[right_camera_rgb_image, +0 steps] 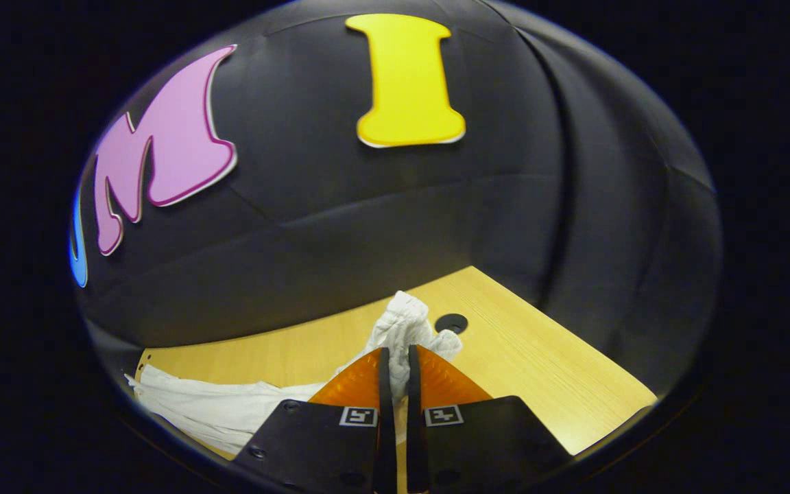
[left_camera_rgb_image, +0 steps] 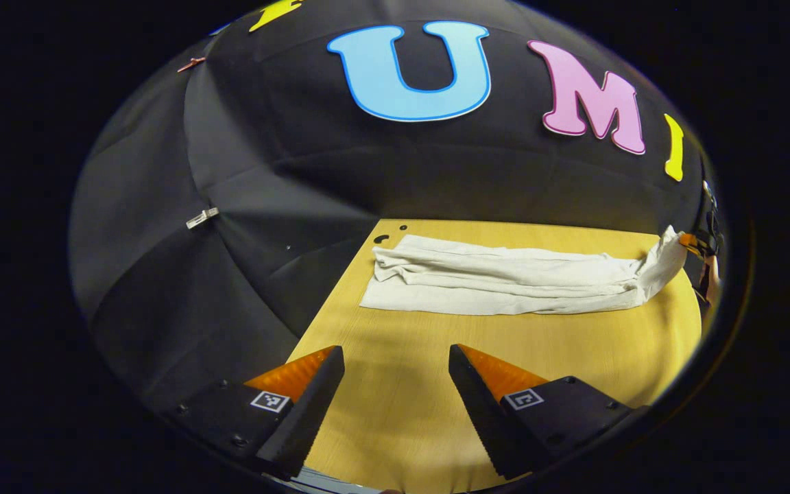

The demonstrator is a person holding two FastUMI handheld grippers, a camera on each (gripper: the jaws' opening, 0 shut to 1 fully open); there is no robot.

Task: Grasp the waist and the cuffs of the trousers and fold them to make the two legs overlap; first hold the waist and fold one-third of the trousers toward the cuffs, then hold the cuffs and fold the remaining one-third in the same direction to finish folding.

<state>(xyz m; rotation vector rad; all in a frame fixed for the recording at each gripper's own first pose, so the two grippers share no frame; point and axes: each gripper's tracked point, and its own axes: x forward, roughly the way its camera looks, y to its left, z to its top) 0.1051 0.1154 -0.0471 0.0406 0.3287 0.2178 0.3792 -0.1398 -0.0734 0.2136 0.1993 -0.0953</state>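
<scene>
A: Trousers (left_camera_rgb_image: 505, 281) lay lengthwise on the wooden table (left_camera_rgb_image: 402, 412), near the far edge by the black cloth wall (left_camera_rgb_image: 285, 192). Already doubled along the length, legs stacked one over the other, though rumpled along the upper layer

B: And the left gripper (left_camera_rgb_image: 395, 381)?

A: Hung back over bare table, fingers spread wide, nothing between them. Well apart from the cloth

B: Right gripper (right_camera_rgb_image: 395, 374)?

A: Clenched on one end of the trousers. Seen in the right gripper view with fingers nearly together and a bunch of white fabric (right_camera_rgb_image: 405, 329) pinched between and puffing out past the tips. Seen too in the left gripper view, that same end lifted off the table at the far right, drawn up toward the gripper

B: Waist or cuffs in that grip?

A: Could not tell; too bunched. Small dark hole (right_camera_rgb_image: 450, 322) in the tabletop just beyond it

B: Step in hand, then?

A: Judged to be the tail of the leg-over-leg fold or the very start of the thirds. Overlap done, no fold across the length yet

B: Next move?

A: Probably needed the left gripper brought forward to pinch the same end beside the right, so both corners travel together. Otherwise risked a skewed fold, top layer sliding off the lower
</scene>
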